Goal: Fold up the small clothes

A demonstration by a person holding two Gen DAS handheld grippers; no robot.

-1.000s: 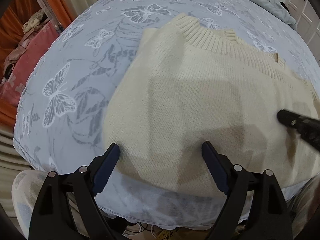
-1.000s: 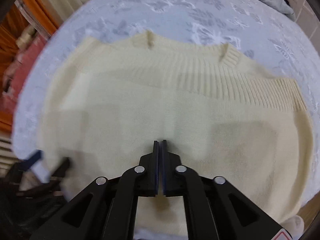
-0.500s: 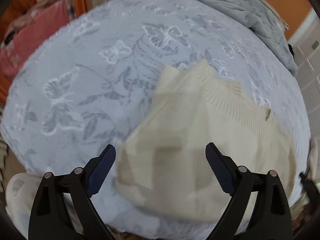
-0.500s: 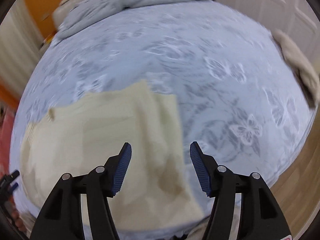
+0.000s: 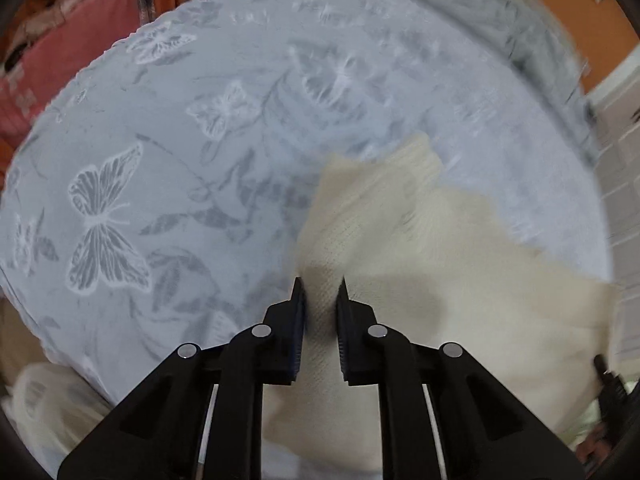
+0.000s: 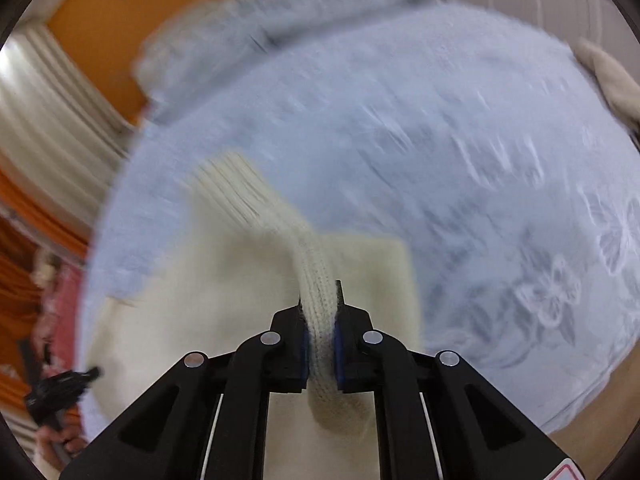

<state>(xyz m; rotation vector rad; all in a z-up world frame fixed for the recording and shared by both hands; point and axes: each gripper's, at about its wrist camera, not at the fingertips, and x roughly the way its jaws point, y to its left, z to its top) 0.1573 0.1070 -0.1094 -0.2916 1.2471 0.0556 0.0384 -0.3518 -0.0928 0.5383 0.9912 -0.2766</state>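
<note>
A cream knitted sweater (image 5: 400, 240) lies on the blue-grey butterfly bedspread (image 5: 160, 140), near its front edge. My left gripper (image 5: 320, 292) points steeply down at the sweater's left edge. Its jaws are closing, and a fold of knit is pinched between the blue pads. In the right wrist view the sweater (image 6: 224, 300) spreads to the left. My right gripper (image 6: 319, 300) is closing on a ribbed edge that rises in a ridge between its pads. The left gripper (image 6: 60, 392), held by a hand, shows at the far left of that view. The picture is blurred by motion.
A grey duvet (image 5: 500, 20) is bunched at the far side of the bed. Pink cloth (image 5: 60, 72) lies off the bed's left side. A beige garment (image 6: 612, 80) rests at the bed's right edge. An orange wall (image 6: 92, 12) and white doors stand beyond.
Both grippers stood open half a second ago and now clamp the sweater's edges. The left shifted to the left edge; the right swung from the sweater's middle to its right side.
</note>
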